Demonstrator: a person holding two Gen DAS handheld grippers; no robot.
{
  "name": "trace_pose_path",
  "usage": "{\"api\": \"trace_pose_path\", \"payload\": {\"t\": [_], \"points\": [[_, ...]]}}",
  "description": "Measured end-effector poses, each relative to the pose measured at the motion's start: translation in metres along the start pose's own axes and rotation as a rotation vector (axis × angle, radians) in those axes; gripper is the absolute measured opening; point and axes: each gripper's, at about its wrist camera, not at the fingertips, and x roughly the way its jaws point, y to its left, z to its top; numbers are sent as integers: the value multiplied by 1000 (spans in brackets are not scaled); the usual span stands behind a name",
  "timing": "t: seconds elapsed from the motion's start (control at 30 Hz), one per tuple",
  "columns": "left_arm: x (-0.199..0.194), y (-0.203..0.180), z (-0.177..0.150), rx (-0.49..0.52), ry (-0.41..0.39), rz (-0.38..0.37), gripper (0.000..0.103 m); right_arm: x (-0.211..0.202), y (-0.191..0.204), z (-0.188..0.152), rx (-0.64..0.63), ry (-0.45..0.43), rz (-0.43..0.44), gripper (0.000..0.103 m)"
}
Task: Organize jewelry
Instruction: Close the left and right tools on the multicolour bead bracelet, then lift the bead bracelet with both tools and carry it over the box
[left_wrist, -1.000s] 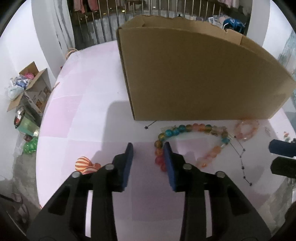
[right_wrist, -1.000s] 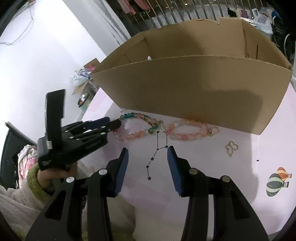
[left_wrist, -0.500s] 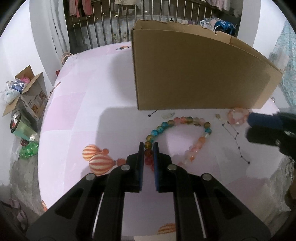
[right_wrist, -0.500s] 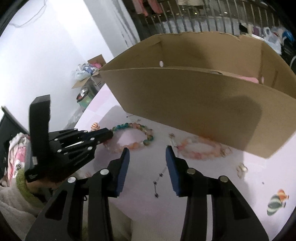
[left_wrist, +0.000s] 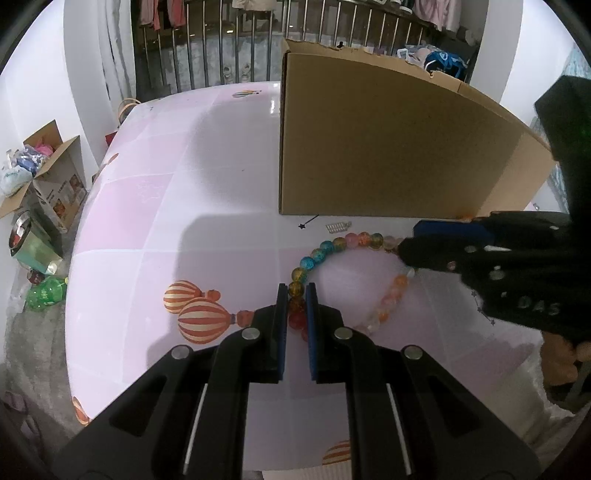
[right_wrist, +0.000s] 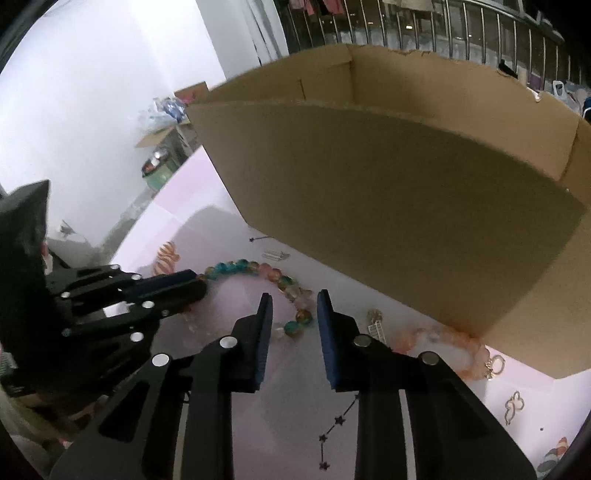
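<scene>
Bead necklace (left_wrist: 334, 246): lies looped on table (left_wrist: 207, 236) before cardboard box (left_wrist: 388, 144). Left tongs (left_wrist: 296, 301) pinching its red-amber end; right tongs (right_wrist: 293, 314) closing around the far end, seemingly not yet pressing, likely for a two-point lift into box

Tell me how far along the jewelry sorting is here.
Early stage. Done: nothing visibly boxed; the tall cardboard box's floor is hidden. In hand: the left gripper is shut on the multicoloured glass-bead bracelet; the right gripper's jaws are closing around its far side. Left: the pink bead bracelet and small clover charm.
</scene>
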Motion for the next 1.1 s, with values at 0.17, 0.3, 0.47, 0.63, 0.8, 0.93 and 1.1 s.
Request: {"api": "trace_pose_path", "payload": {"t": [0.17, 0.3, 0.47, 0.63, 0.8, 0.93, 1.1], "points": [[2, 2, -2, -3, -12, -8, 8, 8, 4, 1, -31, 4, -31, 18], [0, 3, -4, -19, -22, -20, 8, 4, 5, 1, -31, -6, -25, 10], [-12, 1, -3, -29, -60, -43, 8, -11, 3, -1, -29, -35, -9, 10], [-31, 1, 4, -44, -99, -71, 8, -31, 4, -2, -16, -66, 17, 10], [-67, 0, 23, -59, -165, -113, 8, -71, 9, 5, -23, -139, 48, 10], [-105, -3, 60, -31, -270, -158, 8, -108, 8, 26, -24, -228, 73, 10], [-112, -7, 120, 6, -324, -179, 8, -132, -16, 65, -8, -291, 64, 10]]}}
